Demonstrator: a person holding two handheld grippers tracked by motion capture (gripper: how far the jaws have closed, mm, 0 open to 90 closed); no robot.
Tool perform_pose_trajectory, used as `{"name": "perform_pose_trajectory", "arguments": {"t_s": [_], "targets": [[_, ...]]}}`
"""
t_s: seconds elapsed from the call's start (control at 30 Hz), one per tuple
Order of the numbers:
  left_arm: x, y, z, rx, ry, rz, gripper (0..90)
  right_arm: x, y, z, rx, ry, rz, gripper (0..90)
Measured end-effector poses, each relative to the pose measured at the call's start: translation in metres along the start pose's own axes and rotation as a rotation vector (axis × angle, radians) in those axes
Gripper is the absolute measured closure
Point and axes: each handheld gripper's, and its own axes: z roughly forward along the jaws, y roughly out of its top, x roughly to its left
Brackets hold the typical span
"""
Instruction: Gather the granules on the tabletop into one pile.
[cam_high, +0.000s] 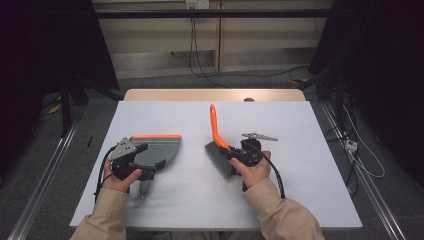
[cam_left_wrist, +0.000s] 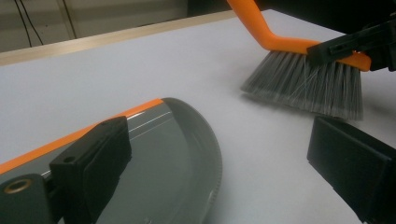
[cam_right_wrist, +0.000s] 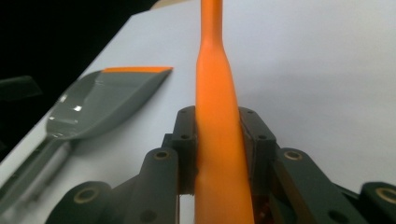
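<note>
Right gripper (cam_high: 235, 156): closed on the orange brush (cam_high: 218, 142), bristles resting on the table (cam_high: 300, 150).
Left gripper (cam_high: 150, 161): jaws held wide open over the grey dustpan (cam_high: 159, 148), nothing gripped.

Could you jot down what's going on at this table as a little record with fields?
Surface: white table
Right gripper: shut on the brush, clamping its orange handle
Brush: bristles resting on the table
Left gripper: jaws apart, over the dustpan
Dustpan: grey with an orange lip, lying flat, left of the brush
Dirt to sweep: none visible
</note>
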Motion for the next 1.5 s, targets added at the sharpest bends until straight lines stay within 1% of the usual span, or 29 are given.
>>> {"name": "perform_pose_trajectory", "arguments": {"t_s": [0.07,0.1,0.2,0.23,0.3,0.33,0.4,0.43,0.5,0.57,0.63,0.77,0.83,0.93,1.0,1.07,1.17,1.23,1.37,1.4,1.43,1.5], "targets": [[0.0,0.001,-0.001,0.003,0.0,0.0,6.2,0.004,0.004,0.0,-0.008,0.018,-0.008,71.1],[0.0,0.001,-0.001,0.012,0.006,-0.001,6.2,0.006,0.007,-0.001,-0.011,0.03,-0.012,71.1],[-0.001,0.003,-0.004,0.024,0.006,-0.012,6.2,0.01,0.018,-0.005,-0.036,0.041,-0.046,71.1],[-0.002,0.004,-0.005,0.031,0.011,-0.011,6.2,0.009,0.022,-0.007,-0.046,0.042,-0.057,71.1],[-0.003,0.005,-0.006,0.041,0.006,-0.011,6.2,0.007,0.028,-0.012,-0.056,0.023,-0.1,71.1],[-0.004,0.005,-0.006,0.046,0.008,-0.014,6.2,0.005,0.03,-0.014,-0.06,0.019,-0.109,71.1],[-0.006,0.006,-0.007,0.07,0.008,-0.01,6.2,0.001,0.032,-0.018,-0.061,0.022,-0.11,71.1],[-0.007,0.006,-0.007,0.075,0.009,-0.01,6.2,-0.002,0.032,-0.02,-0.066,0.018,-0.12,71.1],[-0.009,0.005,-0.007,0.095,0.013,-0.007,6.2,-0.006,0.032,-0.024,-0.066,-0.006,-0.141,71.1],[-0.011,0.004,-0.008,0.111,0.008,-0.008,6.3,-0.013,0.031,-0.026,-0.062,-0.017,-0.167,71.1],[-0.013,0.002,-0.01,0.123,0.004,-0.011,6.8,-0.019,0.029,-0.029,-0.055,-0.036,-0.178,71.1],[-0.013,-0.004,-0.013,0.133,-0.002,-0.017,6.8,-0.031,0.023,-0.036,-0.061,-0.075,-0.182,71.1],[-0.012,-0.006,-0.015,0.134,0.002,-0.018,6.8,-0.035,0.018,-0.039,-0.063,-0.097,-0.184,71.2],[-0.012,-0.006,-0.016,0.133,0.002,-0.018,6.8,-0.038,0.009,-0.044,-0.081,-0.128,-0.188,71.1],[-0.012,-0.006,-0.015,0.132,-0.002,-0.02,6.8,-0.039,0.002,-0.046,-0.088,-0.133,-0.191,71.1],[-0.013,-0.006,-0.014,0.138,0.0,-0.015,6.8,-0.037,-0.004,-0.045,-0.088,-0.154,-0.205,71.1],[-0.013,-0.006,-0.013,0.143,0.001,-0.013,6.8,-0.034,-0.009,-0.038,-0.093,-0.161,-0.212,71.1],[-0.013,-0.007,-0.013,0.145,0.001,-0.013,6.7,-0.029,-0.008,-0.032,-0.104,-0.149,-0.203,71.1],[-0.012,-0.008,-0.015,0.148,0.009,-0.014,6.7,-0.02,-0.002,-0.022,-0.119,-0.131,-0.216,71.1],[-0.011,-0.008,-0.015,0.155,0.013,-0.009,6.7,-0.019,0.0,-0.021,-0.123,-0.124,-0.216,71.1],[-0.012,-0.009,-0.016,0.151,0.012,-0.014,6.7,-0.018,0.001,-0.022,-0.126,-0.121,-0.214,71.1],[-0.011,-0.01,-0.016,0.168,0.015,-0.011,6.9,-0.017,0.002,-0.023,-0.125,-0.114,-0.219,71.1]]}}
